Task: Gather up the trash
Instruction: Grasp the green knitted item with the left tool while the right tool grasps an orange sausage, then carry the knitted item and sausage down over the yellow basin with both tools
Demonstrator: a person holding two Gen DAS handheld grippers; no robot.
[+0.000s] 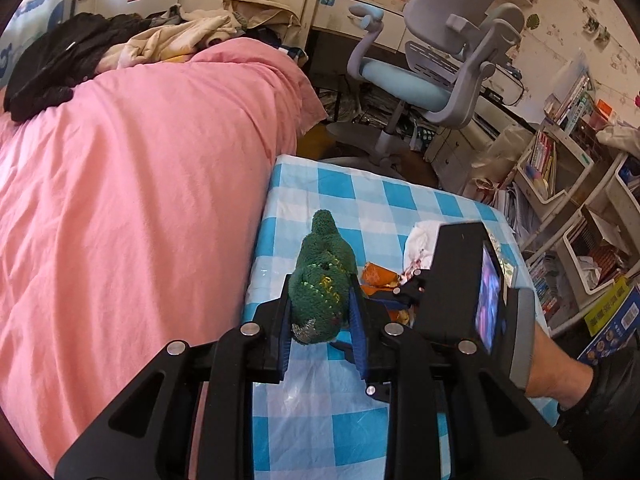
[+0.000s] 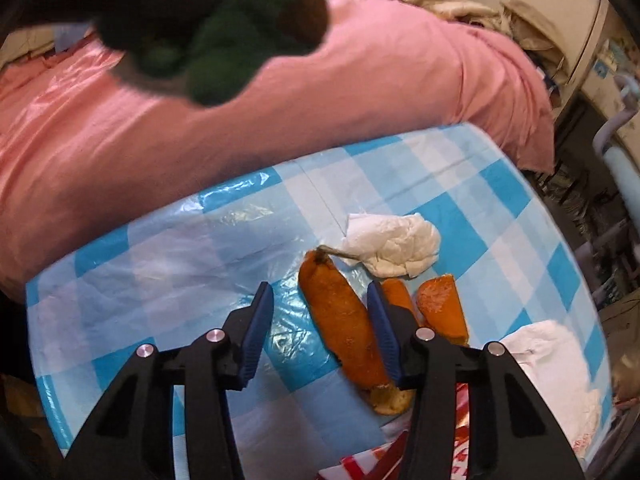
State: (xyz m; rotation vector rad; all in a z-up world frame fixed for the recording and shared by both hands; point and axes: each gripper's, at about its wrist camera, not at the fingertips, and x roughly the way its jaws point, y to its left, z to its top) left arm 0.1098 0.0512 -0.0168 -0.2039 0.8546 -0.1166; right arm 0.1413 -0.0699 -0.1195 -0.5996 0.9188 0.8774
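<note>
While the trash lies on the checked table, the notes are these:

Left gripper: jaws clamped on a green knitted sock, lifted over the checked tablecloth.

Right gripper: jaws apart, pads not pressing on anything.

Orange peel: flat on the cloth between the right jaws, nearer the right-hand pad; its long axis runs almost along the fingers.

White tissue: just beyond the peel's stem.

Nearer hand: the right one, I judge.

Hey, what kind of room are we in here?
Probably a child's bedroom used for study: a bed with a pink duvet, a desk chair, and shelves crammed with books.
</note>
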